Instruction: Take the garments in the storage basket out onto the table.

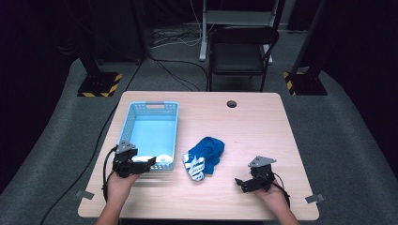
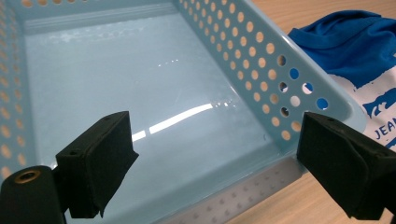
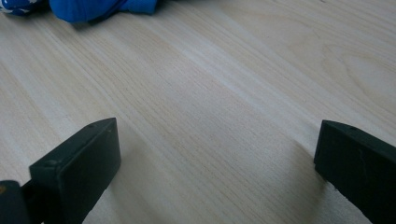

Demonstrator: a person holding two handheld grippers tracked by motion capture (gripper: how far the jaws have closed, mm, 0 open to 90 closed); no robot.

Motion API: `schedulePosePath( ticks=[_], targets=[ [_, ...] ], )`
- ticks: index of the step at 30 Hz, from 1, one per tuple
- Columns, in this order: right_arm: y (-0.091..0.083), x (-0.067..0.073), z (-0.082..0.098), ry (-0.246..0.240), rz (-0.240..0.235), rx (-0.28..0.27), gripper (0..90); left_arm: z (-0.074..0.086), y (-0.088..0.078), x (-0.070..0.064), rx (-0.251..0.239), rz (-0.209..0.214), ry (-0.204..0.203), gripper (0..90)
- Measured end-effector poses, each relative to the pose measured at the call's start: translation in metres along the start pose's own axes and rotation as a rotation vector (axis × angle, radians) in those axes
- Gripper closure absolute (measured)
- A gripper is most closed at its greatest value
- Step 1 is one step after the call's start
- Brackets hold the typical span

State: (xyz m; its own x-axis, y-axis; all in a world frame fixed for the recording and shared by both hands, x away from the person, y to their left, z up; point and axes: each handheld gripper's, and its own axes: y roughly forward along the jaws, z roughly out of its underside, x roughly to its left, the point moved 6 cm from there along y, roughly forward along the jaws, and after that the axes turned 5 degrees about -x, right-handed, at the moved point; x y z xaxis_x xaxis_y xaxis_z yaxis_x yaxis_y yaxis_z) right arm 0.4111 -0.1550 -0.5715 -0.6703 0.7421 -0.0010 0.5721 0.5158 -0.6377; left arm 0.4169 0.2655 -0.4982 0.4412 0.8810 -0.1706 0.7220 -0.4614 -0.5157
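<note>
- Item under inspection: a crumpled blue garment [image 1: 207,152] with a white printed part lies on the wooden surface [image 1: 253,126], near the middle, just beside the light blue perforated basket [image 1: 172,123], on the person's right of it.
- The basket is empty; its glossy floor shows bare in the left gripper view.
- Left gripper [image 1: 149,162]: held over the basket's near end, jaws spread wide, nothing between them. In the left gripper view one jaw sits over the basket's interior and the other over its near right-hand corner.
- From the left gripper's jaws the garment [image 2: 355,56] lies off to the right, beyond the basket wall [image 2: 261,60]; the wall stands between jaws and cloth.
- Right gripper [image 1: 240,183]: low over the bare surface [image 3: 219,107] near the front edge, jaws spread wide, holding nothing.
- From the right gripper's jaws the garment [image 3: 88,9] lies ahead and to the left, with open surface between and nothing obstructing.
- Garment's long axis: runs roughly from the near white end to the far blue end, slightly slanted to the right.
- Judgement: the left gripper is somewhat nearer to the white end, but the right gripper has the unobstructed line; the approach direction is the deciding factor for the coming grasp.
</note>
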Motion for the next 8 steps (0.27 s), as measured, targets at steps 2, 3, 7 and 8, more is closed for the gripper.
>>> schedulePosePath(
  ticks=[2, 3, 7, 8],
  targets=[
    [0.0, 0.0, 0.0, 0.0, 0.0, 0.0, 0.0, 0.001, -0.002, 0.002, -0.007, -0.001, -0.006, 10.1],
    [0.0, 0.0, 0.0, 0.0, 0.0, 0.0, 0.0, 0.002, -0.006, 0.005, -0.015, -0.004, -0.015, 10.1],
    [0.0, 0.0, 0.0, 0.0, 0.0, 0.0, 0.0, 0.007, -0.013, 0.011, -0.033, -0.008, -0.037, 9.7],
    [0.0, 0.0, 0.0, 0.0, 0.0, 0.0, 0.0, 0.008, -0.014, 0.013, -0.033, -0.011, -0.03, 9.6]
  ],
)
